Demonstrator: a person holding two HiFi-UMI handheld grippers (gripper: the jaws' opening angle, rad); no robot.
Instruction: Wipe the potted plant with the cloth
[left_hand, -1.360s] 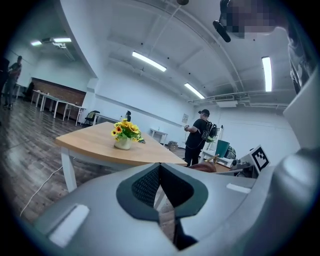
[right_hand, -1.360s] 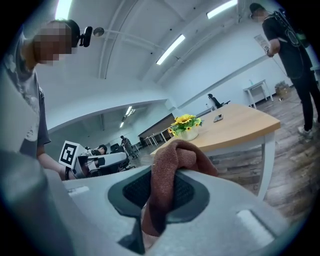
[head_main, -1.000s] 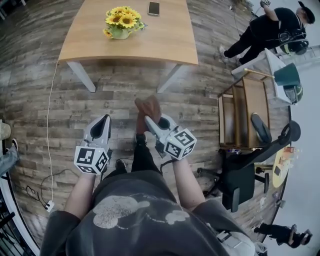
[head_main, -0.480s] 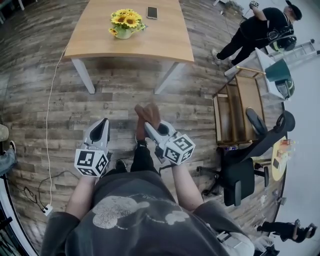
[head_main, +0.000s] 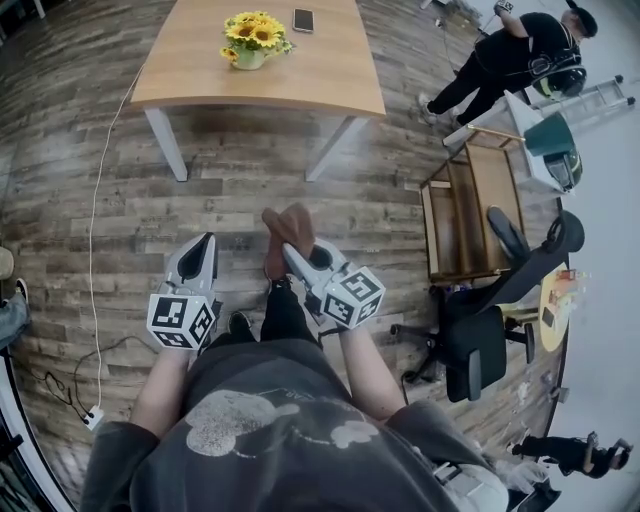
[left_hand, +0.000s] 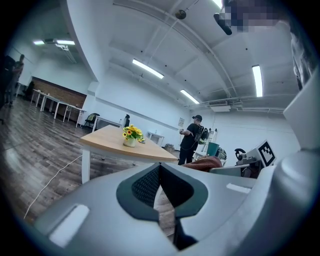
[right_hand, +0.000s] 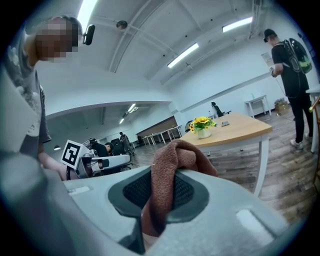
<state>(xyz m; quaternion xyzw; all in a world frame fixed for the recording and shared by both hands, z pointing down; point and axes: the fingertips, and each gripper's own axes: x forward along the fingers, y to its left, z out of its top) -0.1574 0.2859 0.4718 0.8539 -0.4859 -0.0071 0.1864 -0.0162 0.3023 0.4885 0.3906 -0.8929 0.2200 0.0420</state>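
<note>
Potted plant (head_main: 252, 40) is sitting on the table (head_main: 320, 70), well apart from both grippers. Over the last second it is drifting slightly upward and shrinking in the head view, so the gap is not closing yet. Left gripper (head_main: 205, 245) is travelling along with its jaws together and nothing between them. Right gripper (head_main: 291, 250) is carrying the brown cloth (head_main: 284, 225), jaws clamped on it, hold unchanged. Judgement: the carry is still going on; no wiping is starting until the cloth is reaching the plant.
</note>
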